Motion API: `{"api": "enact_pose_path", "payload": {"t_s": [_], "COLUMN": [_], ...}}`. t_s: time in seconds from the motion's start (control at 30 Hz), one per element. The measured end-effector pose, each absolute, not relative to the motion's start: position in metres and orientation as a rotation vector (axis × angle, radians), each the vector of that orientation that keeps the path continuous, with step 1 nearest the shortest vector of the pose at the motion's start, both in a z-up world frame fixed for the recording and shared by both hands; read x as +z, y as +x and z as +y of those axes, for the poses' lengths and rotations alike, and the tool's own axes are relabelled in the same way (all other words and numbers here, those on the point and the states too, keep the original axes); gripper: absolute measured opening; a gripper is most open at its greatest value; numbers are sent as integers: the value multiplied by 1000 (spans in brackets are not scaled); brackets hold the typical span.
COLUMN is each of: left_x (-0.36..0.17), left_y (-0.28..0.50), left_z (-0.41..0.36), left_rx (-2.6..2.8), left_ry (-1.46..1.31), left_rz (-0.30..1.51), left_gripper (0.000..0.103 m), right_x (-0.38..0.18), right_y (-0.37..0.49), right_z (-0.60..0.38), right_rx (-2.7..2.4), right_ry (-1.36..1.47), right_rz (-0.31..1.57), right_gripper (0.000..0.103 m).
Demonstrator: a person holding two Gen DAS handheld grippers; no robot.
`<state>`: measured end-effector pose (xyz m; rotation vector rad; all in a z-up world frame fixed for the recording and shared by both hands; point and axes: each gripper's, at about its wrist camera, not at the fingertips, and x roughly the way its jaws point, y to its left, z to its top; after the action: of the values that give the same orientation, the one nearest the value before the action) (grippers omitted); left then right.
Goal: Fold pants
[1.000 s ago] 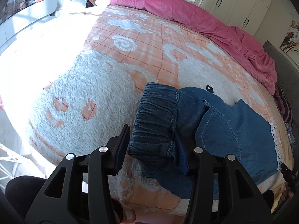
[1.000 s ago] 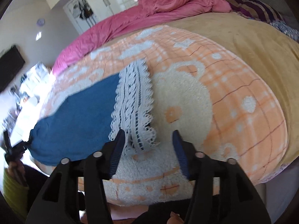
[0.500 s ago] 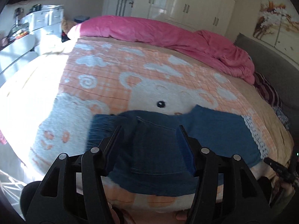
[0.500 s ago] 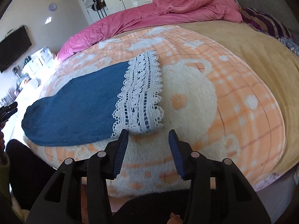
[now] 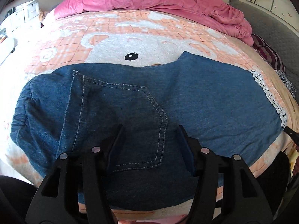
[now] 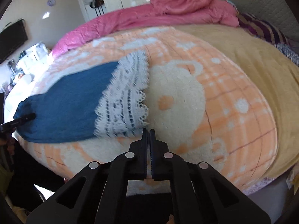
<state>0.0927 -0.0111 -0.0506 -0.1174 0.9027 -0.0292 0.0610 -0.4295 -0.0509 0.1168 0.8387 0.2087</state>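
Note:
Blue denim pants [image 5: 142, 104] with a white lace hem [image 5: 269, 95] lie flat across the front of the bed, waistband to the left. My left gripper [image 5: 150, 130] is open and empty, its fingers just above the back pocket [image 5: 130, 123]. In the right wrist view the pants [image 6: 67, 102] stretch leftward and the lace hem [image 6: 125, 100] lies just left of and beyond my right gripper [image 6: 148, 130]. The right gripper is shut with nothing between its fingers, just off the hem's near corner over the blanket.
The bed carries an orange and white bear-print blanket [image 5: 149, 37], a rumpled pink duvet [image 5: 168, 1] along the far side and a yellow blanket [image 6: 252, 59] to the right. A striped cloth [image 6: 261, 28] lies at the far right. White wardrobes stand behind.
The left gripper released the waistband and moved right over the back pocket; the pants now lie flat. The right gripper closed and sits just off the lace hem's corner.

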Motion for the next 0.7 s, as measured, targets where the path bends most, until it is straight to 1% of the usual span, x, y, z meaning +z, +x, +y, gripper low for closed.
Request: {"api": "enact_pose_path", "payload": {"t_s": [0.1, 0.23, 0.3, 0.33, 0.37, 0.47, 0.57, 0.6, 0.63, 0.7], "left_x": [-50, -50, -50, -49, -46, -34, -19, -17, -17, -25], "left_y": [92, 92, 91, 91, 90, 87, 85, 87, 89, 96], "left_z": [-12, -14, -15, -15, -15, -25, -49, -57, -65, -77], "left_rx": [-25, -25, -25, -23, -19, -29, -89, -111, -132, -154], "left_ry": [-107, -98, -91, -94, -100, -106, -53, -40, -34, -21], "left_rz": [900, 896, 888, 885, 885, 881, 833, 828, 830, 851], "left_gripper": [50, 50, 50, 50, 50, 50, 50, 52, 56, 58], "right_x": [-51, -32, -20, -14, -8, 3, 4, 1, -4, -17], "right_y": [57, 46, 42, 41, 41, 46, 58, 64, 69, 78], "right_z": [-439, -448, -444, -439, -433, -408, -382, -372, -364, -352], "right_rx": [219, 201, 220, 232, 250, 309, 337, 348, 352, 333], "right_ry": [182, 219, 226, 225, 225, 202, 163, 156, 145, 117], "right_rz": [826, 767, 732, 716, 700, 667, 681, 693, 712, 763], "right_gripper": [2, 3, 13, 28, 36, 38, 38, 38, 38, 38]}}
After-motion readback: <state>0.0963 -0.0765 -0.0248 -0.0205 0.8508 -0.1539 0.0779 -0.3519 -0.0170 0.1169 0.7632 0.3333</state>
